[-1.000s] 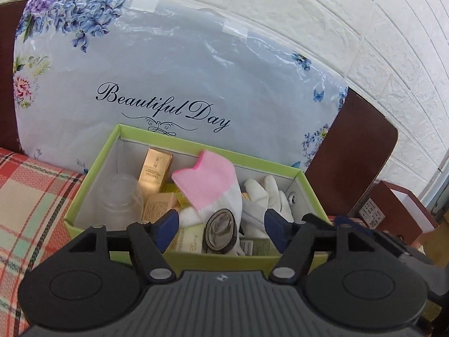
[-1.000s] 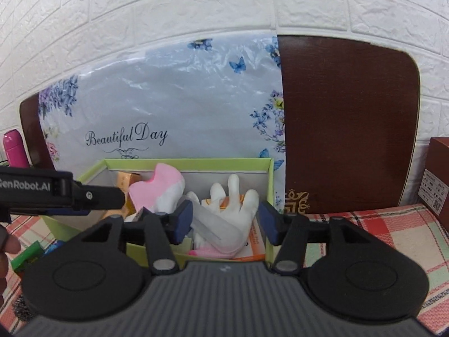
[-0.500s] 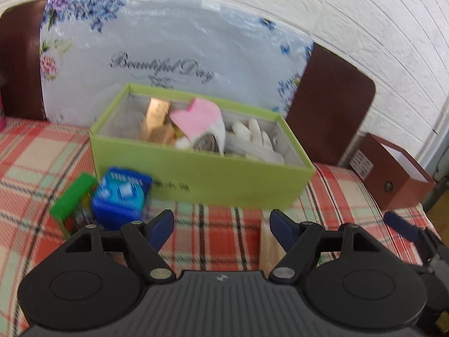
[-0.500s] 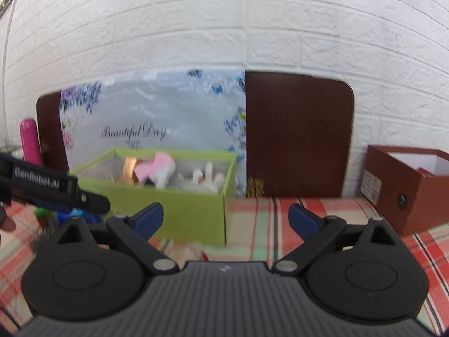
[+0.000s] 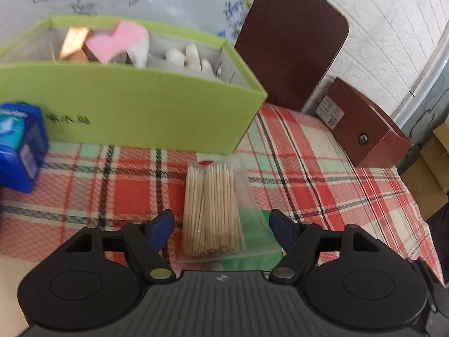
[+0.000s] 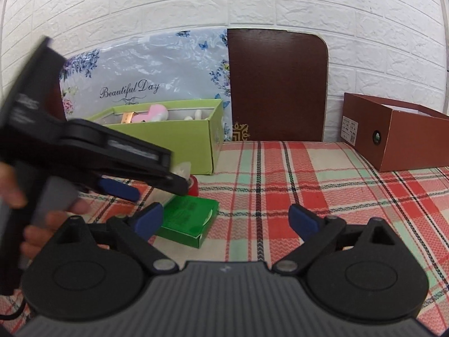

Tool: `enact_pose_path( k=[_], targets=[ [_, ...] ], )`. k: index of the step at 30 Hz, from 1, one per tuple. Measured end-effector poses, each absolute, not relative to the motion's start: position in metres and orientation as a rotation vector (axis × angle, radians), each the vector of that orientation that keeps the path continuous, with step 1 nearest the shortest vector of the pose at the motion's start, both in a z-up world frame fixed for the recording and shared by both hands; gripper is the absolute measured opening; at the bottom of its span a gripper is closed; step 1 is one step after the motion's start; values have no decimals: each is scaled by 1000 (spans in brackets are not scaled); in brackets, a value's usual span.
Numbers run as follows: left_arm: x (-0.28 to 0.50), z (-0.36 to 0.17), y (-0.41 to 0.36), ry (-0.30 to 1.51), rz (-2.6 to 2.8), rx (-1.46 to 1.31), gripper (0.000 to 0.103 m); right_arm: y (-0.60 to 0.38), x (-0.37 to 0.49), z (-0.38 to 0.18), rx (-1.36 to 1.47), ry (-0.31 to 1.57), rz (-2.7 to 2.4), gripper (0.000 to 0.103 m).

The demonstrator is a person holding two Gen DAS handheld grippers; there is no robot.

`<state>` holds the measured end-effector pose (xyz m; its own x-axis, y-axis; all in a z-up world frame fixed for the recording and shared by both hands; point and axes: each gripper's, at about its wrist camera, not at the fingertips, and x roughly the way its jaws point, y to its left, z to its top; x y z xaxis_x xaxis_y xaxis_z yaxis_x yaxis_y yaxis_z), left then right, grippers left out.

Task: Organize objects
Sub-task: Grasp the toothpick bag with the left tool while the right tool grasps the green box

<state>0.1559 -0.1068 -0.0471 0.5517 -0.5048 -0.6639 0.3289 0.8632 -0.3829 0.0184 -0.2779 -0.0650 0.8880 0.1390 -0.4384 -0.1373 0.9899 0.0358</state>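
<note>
- We see bright, even daylight with soft, faint shadows.
- Beyond the left gripper [image 5: 221, 224], the green box [image 5: 134, 115] smears with motion blur.
- Fisheye bends the brick wall [image 6: 252, 2]; corners darken.

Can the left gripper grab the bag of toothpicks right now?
Probably yes. The left gripper has the bag of toothpicks lying between its closing jaws, pads not yet touching it. Nothing blocks it; the bag rests partly on a green box.
</note>
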Motion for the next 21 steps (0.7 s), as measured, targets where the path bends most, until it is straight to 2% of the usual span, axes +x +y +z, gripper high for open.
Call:
enact_pose_path(
  k=[2,3,5,12,21],
  targets=[
    [159,-51,-100,884,-521,-238,38,-276,17,-65,-8,451,168,97],
    [158,-50,-95,886,-539,-242,32,-274,17,-65,-16,450,181,97],
    [152,-47,-83,912,-567,-259,28,-272,20,-66,-37,449,218,97],
    [101,-41,-34,894,-474,-95,28,-253,54,-74,-181,447,409,98],
    [71,-42,2,891,-421,-107,28,-239,119,-94,-202,610,591,100]
  ],
)
